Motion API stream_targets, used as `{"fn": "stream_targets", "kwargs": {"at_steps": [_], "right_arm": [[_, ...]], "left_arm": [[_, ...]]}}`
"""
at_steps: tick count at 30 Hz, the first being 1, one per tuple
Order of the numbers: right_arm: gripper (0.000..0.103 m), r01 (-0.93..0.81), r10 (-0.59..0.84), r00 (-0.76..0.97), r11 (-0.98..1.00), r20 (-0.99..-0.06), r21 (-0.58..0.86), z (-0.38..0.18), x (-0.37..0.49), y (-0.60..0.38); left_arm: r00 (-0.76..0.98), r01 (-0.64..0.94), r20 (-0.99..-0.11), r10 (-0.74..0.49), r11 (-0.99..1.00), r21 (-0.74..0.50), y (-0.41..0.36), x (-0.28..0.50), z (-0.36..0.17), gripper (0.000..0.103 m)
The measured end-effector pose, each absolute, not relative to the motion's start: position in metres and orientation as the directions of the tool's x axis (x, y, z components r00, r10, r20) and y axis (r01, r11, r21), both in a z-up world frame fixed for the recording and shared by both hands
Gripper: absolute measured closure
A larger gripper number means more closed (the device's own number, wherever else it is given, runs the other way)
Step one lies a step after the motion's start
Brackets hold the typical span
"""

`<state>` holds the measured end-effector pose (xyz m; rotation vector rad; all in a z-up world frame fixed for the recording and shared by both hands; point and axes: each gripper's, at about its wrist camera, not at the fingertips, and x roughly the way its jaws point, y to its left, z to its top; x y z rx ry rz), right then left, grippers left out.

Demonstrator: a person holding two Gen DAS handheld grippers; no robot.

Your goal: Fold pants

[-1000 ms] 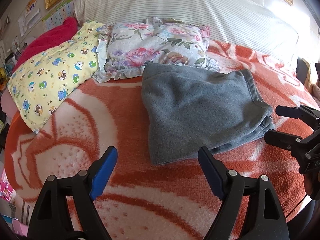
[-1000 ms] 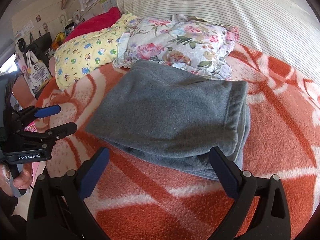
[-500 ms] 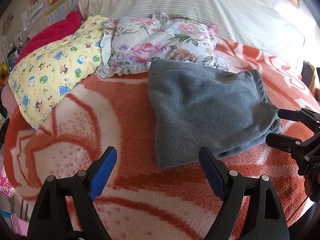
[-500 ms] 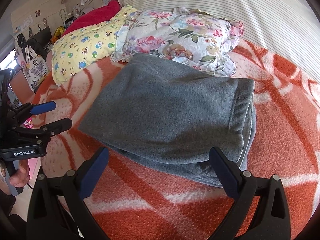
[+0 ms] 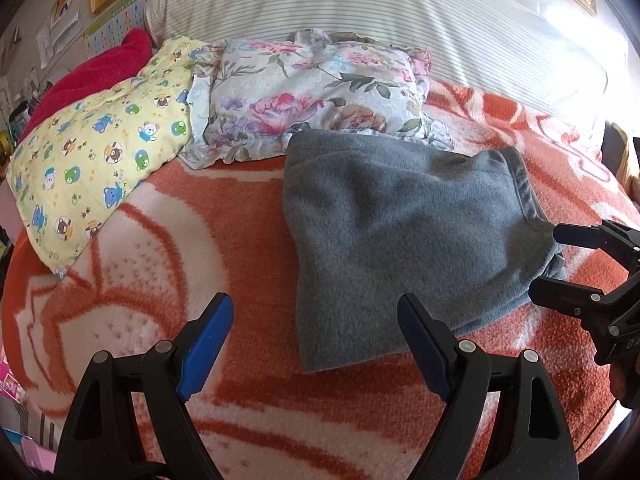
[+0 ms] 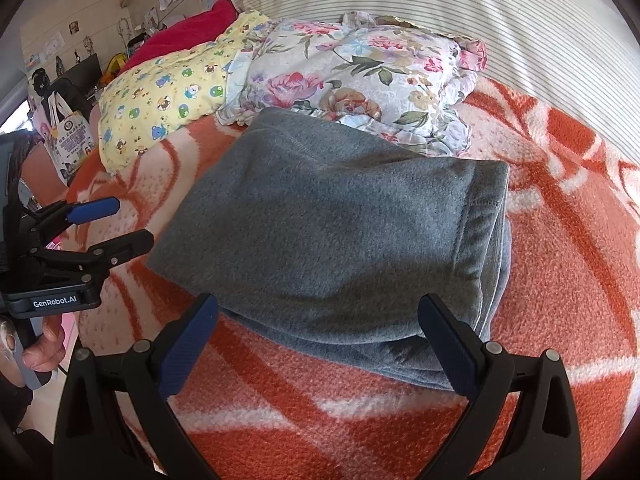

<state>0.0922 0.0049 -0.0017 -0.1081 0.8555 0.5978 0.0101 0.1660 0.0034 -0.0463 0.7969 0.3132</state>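
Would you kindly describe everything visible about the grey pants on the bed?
The grey pants look like soft fleece, folded into a thick, roughly rectangular stack of several layers with a stitched hem along the right edge. They lie flat on the orange-and-white blanket, their far edge meeting the floral pillow. Neither gripper holds them.

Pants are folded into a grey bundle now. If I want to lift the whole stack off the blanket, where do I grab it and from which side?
Probably pinch the near layered edge of the grey pants, where the stacked folds show, coming in low over the blanket. The right gripper already faces it, open; the left gripper could take the left corner.
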Motion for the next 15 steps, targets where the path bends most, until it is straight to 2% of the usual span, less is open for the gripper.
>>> {"fn": "stream_targets", "kwargs": {"at_steps": [15], "right_arm": [[0.003, -0.534, 0.454, 0.497, 0.832, -0.740, 0.152, -0.006, 0.100, 0.002]], "left_arm": [[0.639, -0.286, -0.729, 0.246, 0.956, 0.073, 0.165, 0.026, -0.001, 0.018]]}}
